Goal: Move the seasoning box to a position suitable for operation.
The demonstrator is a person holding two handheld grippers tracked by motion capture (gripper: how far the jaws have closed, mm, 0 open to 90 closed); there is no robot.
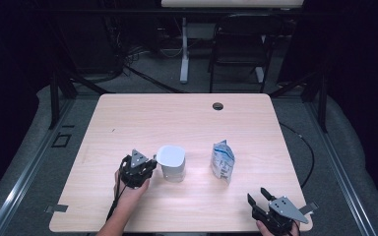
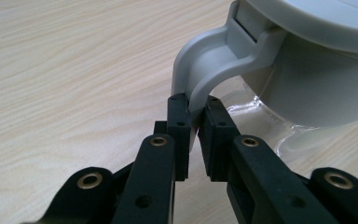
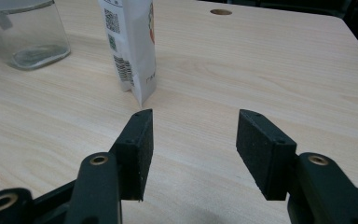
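Meanwhile, left gripper (image 2: 194, 122) jaws clamp the jug (image 1: 173, 162) handle; right gripper (image 3: 193, 156) gapes near the QR-coded pouch (image 3: 130, 44).

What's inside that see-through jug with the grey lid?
The jug looks empty: through its clear wall in the right gripper view nothing shows but the bare bottom. From above, the grey lid hides the inside. The left gripper clamps its handle.

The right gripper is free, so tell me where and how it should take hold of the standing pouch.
Pinch the pouch near its flattened top seam, coming from the near side with the open right gripper. It stands upright and narrows upward, so the top probably fits the jaws best.
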